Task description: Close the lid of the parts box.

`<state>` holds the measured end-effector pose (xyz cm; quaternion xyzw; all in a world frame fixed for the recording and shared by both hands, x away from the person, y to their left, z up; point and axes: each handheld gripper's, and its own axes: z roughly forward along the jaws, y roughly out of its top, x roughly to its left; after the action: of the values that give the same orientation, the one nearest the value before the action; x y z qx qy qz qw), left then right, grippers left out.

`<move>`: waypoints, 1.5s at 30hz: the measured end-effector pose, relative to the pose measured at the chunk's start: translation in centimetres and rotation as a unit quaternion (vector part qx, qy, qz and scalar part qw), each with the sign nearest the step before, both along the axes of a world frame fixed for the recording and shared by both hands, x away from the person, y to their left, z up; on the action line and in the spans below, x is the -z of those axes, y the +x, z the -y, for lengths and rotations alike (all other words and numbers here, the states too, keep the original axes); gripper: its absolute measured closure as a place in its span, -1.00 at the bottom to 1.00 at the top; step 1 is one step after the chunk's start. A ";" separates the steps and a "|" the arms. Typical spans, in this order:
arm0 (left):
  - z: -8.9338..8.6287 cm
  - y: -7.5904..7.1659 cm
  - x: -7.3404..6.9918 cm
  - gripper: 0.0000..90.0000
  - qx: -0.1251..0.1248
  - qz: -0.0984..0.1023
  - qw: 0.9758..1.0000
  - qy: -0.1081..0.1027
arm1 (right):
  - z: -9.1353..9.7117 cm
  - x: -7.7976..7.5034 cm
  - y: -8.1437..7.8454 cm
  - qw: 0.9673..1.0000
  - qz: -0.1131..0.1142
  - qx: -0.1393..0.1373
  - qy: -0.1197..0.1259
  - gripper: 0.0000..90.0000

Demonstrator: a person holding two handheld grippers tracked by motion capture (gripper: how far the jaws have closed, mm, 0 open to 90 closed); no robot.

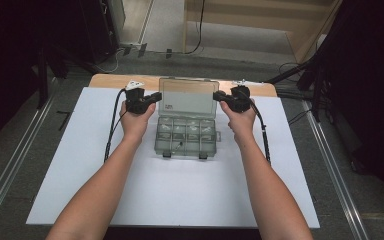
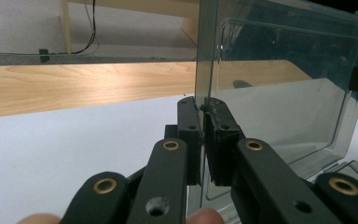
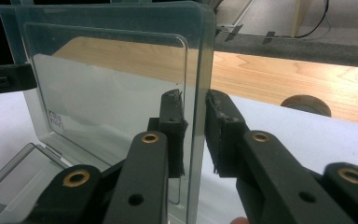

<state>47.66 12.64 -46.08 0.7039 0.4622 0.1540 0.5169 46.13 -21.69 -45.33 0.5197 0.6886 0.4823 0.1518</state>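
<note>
The step in hand looks like swinging the lid of the clear grey plastic compartment box (image 1: 186, 136), which sits in the middle of the white sheet-covered table (image 1: 170, 190) with its hinged transparent lid (image 1: 188, 97) standing upright at the far side. The left gripper (image 1: 155, 97) has its jaws pinched shut on the lid's left edge, as the left gripper view shows. The right gripper (image 1: 219, 96) straddles the lid's right edge; in the right gripper view one pad lies against the plastic while the other stands a little off it, so those jaws are narrow but not clamping. The next move probably calls for the right jaws to close fully, then both hands tilting the lid together about its hinge without twisting it. A light wooden edge (image 1: 110, 80) borders the table's far side; beyond lie grey floor (image 1: 170, 30), black cables (image 1: 197, 30) and dark stands.
</note>
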 end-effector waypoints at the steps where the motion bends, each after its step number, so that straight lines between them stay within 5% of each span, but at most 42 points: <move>1: 0.0 0.0 0.0 0.90 -0.001 0.000 1.000 0.000 | 0.0 0.0 0.0 1.000 0.000 0.001 -0.002 0.78; 11: -0.4 -0.2 -0.1 0.87 0.002 -0.010 1.000 -0.008 | -0.4 -0.1 -0.8 1.000 0.016 0.012 -0.018 0.91; 15: -0.6 -0.6 -0.8 0.62 0.017 -0.008 1.000 -0.010 | -0.6 -0.2 -0.9 0.999 0.022 0.014 -0.026 0.91; 20: -2.0 -0.8 -1.7 0.67 0.039 -0.029 0.997 -0.067 | -0.6 -0.2 -1.3 0.999 0.032 0.013 -0.029 0.91; 24: -2.9 -0.6 -1.8 0.81 0.030 -0.045 0.995 -0.085 | -0.5 -0.1 -1.5 0.999 0.040 0.012 -0.029 0.91; 28: -3.3 -0.1 -1.5 1.00 0.020 -0.059 0.994 -0.086 | -0.5 0.0 -1.8 0.998 0.050 0.007 -0.030 0.91; 38: -2.4 1.6 -1.5 1.00 0.022 -0.092 0.990 -0.106 | -0.3 0.3 -2.7 0.997 0.075 0.006 -0.033 0.90; 40: -2.3 1.9 -1.7 1.00 0.019 -0.100 0.988 -0.120 | -0.2 0.4 -2.8 0.997 0.076 0.005 -0.030 0.90; 45: -1.8 2.5 -2.1 1.00 0.019 -0.104 0.988 -0.115 | -0.2 0.4 -3.2 0.996 0.085 0.000 -0.033 0.90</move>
<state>50.15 14.46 -44.02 0.6606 0.5147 0.0163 0.5464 42.91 -21.49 -45.72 0.4711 0.6887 0.5022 0.2269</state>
